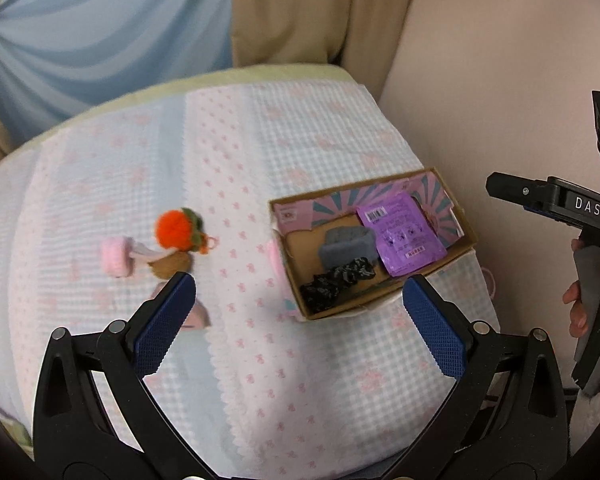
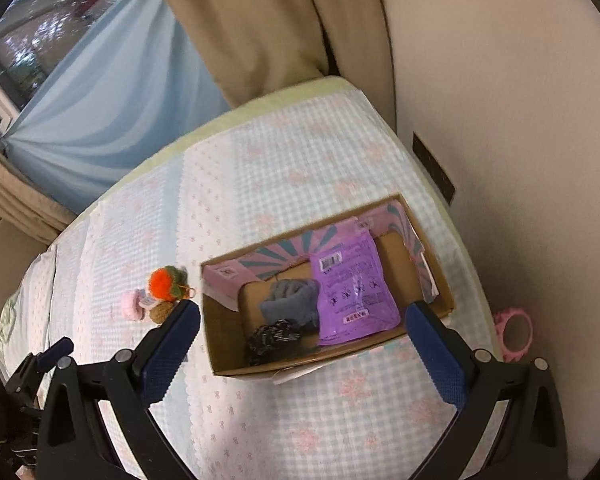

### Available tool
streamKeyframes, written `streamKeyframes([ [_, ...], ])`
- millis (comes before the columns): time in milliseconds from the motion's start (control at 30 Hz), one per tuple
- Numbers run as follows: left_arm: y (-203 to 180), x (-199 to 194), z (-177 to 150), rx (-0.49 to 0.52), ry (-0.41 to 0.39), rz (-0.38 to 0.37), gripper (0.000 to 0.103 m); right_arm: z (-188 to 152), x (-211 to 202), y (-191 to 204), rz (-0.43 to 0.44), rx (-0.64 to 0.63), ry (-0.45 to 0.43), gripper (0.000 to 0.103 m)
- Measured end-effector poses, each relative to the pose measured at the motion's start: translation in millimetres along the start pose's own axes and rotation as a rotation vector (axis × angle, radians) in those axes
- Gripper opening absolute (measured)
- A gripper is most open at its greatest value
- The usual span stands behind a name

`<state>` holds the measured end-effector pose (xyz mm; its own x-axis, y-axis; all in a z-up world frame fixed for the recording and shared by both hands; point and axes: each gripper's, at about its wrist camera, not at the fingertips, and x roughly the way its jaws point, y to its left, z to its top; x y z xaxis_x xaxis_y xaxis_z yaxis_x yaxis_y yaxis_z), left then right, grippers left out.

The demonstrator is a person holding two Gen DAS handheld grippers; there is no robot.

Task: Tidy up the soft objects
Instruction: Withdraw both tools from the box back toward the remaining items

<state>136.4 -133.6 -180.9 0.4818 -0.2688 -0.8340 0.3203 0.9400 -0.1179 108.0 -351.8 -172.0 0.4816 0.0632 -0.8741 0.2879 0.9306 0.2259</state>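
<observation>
Cardboard walls of the open box near the bed's right edge already held a grey cloth, a black scrunchie and a purple packet, probably gathered there as the sorted pile. An orange pompom, a pink plush piece and a brown one lay clustered left of the box, apparently awaiting collection. Both the left tool and right tool hung released and empty above the quilt. Only the right wrist view showed a pink ring off the bed's right edge; only the left view showed the hand gripping the other handle.
</observation>
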Motion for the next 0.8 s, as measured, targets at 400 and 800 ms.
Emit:
streamKeyframes([
  [400,50.9,-97.6,-27.0,-0.086,-0.13,0.188,0.103,-2.8,-54.7,63.3,0.013,-0.205,-0.153,0.102],
  [800,132.0,-144.6,-51.0,-0.259,-0.166,0.22,0.103,-13.1,-80.6,122.1,0.065,-0.301,-0.201,0.102],
])
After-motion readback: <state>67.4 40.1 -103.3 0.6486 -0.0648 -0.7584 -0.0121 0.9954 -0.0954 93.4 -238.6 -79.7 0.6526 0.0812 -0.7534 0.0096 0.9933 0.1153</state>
